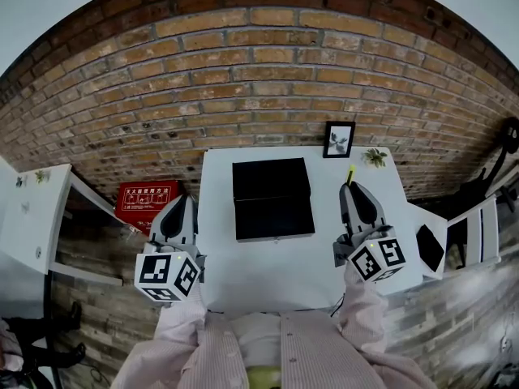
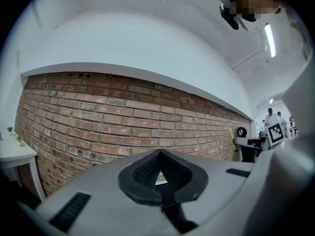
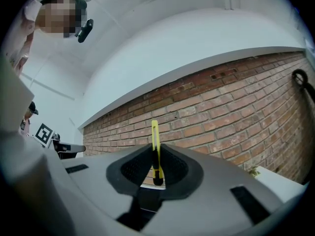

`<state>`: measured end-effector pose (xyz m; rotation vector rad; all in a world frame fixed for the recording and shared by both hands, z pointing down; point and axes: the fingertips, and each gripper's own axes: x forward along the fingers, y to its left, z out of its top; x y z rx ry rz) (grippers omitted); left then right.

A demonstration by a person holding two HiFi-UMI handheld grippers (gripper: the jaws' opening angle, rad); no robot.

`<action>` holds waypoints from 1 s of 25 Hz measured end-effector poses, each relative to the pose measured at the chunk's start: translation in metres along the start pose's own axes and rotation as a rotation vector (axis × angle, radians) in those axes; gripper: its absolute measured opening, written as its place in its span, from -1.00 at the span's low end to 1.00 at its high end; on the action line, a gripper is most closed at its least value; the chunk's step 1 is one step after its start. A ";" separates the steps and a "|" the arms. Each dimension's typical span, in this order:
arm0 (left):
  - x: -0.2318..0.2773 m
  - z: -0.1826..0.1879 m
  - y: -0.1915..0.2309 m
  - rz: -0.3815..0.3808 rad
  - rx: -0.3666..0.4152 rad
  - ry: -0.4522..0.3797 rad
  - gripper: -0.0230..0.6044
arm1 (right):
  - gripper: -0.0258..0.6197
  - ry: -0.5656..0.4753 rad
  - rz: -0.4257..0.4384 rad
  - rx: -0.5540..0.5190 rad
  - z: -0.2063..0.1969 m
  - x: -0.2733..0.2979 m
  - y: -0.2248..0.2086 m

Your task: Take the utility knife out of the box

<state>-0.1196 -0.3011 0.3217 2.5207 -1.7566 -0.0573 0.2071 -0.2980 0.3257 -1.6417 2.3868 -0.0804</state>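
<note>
The black box [image 1: 272, 199] lies open in the middle of the white table [image 1: 268, 274], its lid folded back toward the wall. My right gripper [image 1: 350, 188] hovers to the right of the box, shut on the yellow utility knife [image 1: 351, 173]. In the right gripper view the knife [image 3: 155, 139] stands upright between the pads of that gripper [image 3: 156, 168], its yellow end sticking out above them. My left gripper [image 1: 186, 203] is off the table's left edge. In the left gripper view its jaws [image 2: 160, 178] are closed together with nothing between them.
A small framed picture [image 1: 339, 139] and a little plant [image 1: 375, 157] stand at the table's back right, against the brick wall [image 1: 259, 63]. A red box [image 1: 148, 199] sits on the floor at left, next to a white shelf [image 1: 32, 217]. A white chair [image 1: 478, 233] stands at right.
</note>
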 end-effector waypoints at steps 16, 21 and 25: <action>0.005 -0.012 -0.013 -0.029 -0.011 0.035 -0.95 | -0.76 0.029 0.008 -0.009 -0.013 -0.003 -0.002; 0.007 -0.015 -0.017 -0.032 -0.015 0.039 -0.95 | -0.76 0.044 -0.002 -0.006 -0.018 -0.005 -0.005; 0.008 -0.015 -0.017 -0.030 -0.019 0.042 -0.95 | -0.76 0.048 -0.007 -0.003 -0.019 -0.005 -0.009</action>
